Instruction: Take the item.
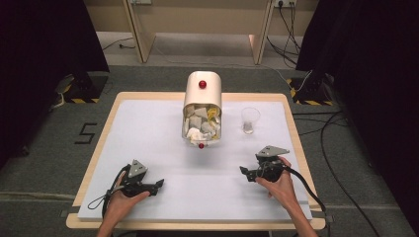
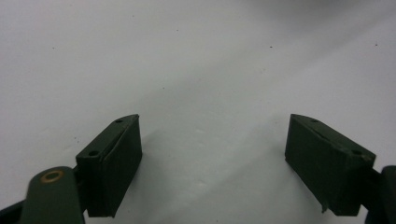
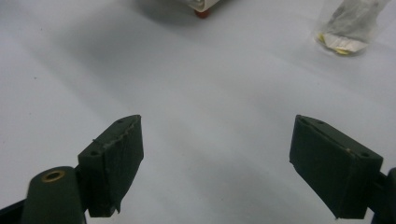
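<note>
Both your tongs rest released on the table [image 1: 148,128]: left tongs [image 1: 159,184] at 7 o'clock, right tongs [image 1: 243,171] at 5. Bin [image 1: 202,109] of crumpled paper lies tipped at centre, plastic cup [image 1: 250,120] at its 3 o'clock.

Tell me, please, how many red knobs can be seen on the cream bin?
2. One red knob sits on the raised lid of the cream bin, at the far side. The other red knob is at the bin's near bottom edge, also visible in the right gripper view. Others may be hidden.
</note>
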Action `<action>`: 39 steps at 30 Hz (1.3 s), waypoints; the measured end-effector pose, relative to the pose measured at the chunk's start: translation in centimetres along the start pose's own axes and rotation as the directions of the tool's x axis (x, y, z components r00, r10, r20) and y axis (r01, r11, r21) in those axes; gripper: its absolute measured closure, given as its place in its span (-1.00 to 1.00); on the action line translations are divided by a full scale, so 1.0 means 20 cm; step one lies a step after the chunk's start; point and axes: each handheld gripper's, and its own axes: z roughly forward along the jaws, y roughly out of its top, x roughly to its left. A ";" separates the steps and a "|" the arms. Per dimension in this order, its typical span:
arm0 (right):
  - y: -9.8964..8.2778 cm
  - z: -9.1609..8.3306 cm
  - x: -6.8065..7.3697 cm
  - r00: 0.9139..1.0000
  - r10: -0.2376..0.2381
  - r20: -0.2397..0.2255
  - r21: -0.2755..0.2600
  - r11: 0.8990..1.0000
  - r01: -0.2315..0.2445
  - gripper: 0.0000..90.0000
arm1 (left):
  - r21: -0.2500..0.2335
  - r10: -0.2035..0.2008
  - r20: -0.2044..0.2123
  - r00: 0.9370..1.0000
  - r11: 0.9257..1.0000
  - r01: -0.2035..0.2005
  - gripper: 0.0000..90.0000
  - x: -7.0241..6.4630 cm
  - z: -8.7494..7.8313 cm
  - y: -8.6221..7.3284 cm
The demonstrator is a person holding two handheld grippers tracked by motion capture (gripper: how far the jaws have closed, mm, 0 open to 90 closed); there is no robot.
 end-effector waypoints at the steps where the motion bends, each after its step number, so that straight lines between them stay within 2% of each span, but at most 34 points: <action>1: 0.00 0.00 0.00 1.000 -0.003 0.000 0.002 1.000 0.003 -0.60 | -0.001 -0.001 0.000 1.000 1.000 0.001 -0.60 0.00 0.00 0.00; 8: -0.06 0.00 0.01 0.999 0.034 -0.016 0.014 0.999 -0.034 -0.59 | -0.001 0.000 0.000 1.000 1.000 0.000 -0.60 0.00 0.00 0.00; 19: -0.10 -0.01 0.04 1.000 0.009 -0.014 0.044 0.999 -0.008 -0.61 | 0.000 0.000 -0.001 1.000 1.000 0.000 -0.60 0.00 0.00 0.00; 28: -0.13 0.01 0.08 1.000 -0.014 -0.011 0.106 0.994 0.015 -0.63 | 0.000 0.000 -0.002 1.000 1.000 0.000 -0.60 0.00 0.00 0.00; 33: -0.15 0.01 0.11 0.999 -0.052 0.007 0.102 0.994 0.051 -0.66 | 0.000 0.001 -0.002 1.000 1.000 -0.001 -0.60 0.00 0.00 0.00; 36: -0.16 0.01 0.11 0.999 -0.053 0.010 0.094 0.994 0.052 -0.67 | 0.000 0.001 -0.002 1.000 1.000 -0.001 -0.60 0.00 0.00 0.00; 39: -0.18 0.01 0.10 0.998 -0.056 -0.001 0.054 0.997 0.056 -0.68 | 0.001 0.003 -0.003 1.000 1.000 -0.003 -0.60 0.00 0.00 0.00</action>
